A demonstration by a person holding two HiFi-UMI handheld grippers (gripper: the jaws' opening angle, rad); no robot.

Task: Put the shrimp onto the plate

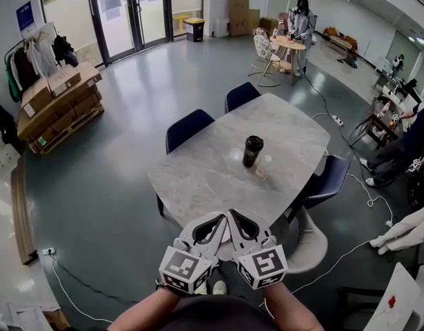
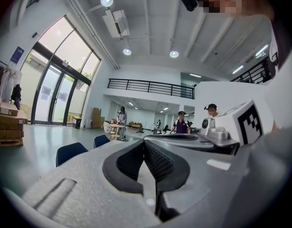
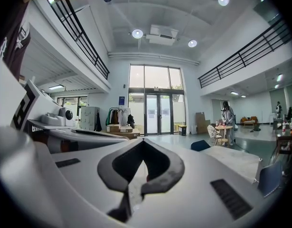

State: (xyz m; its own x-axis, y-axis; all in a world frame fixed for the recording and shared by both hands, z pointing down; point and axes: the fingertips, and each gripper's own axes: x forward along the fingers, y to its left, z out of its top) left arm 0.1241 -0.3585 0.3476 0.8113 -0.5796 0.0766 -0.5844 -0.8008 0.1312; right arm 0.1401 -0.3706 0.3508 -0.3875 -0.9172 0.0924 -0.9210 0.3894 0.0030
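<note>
**While both grippers are held shut and empty, no shrimp can be placed for certain**

Since nothing is carried, the white left gripper (image 1: 218, 221) and the white right gripper (image 1: 236, 219) are held low against the body. Their tips are crossed and touching, in what is judged a resting pose and not a reach. In each gripper view the dark pads are seen pressed together at the tip, with nothing between them.

Just beyond them a grey stone-patterned oval table (image 1: 212, 178) is seen. On it only a tall dark lidded cup (image 1: 252, 151) and a small clear plastic cup (image 1: 264, 165) are set, close beside each other near the right edge. Dark blue chairs (image 1: 187, 128) are tucked along its far side.

No plate and no shrimp can be made out on the table. At the lower right edge a small red thing (image 1: 391, 301) is seen on a white flat board (image 1: 405, 281). It is too small to be named.
</note>
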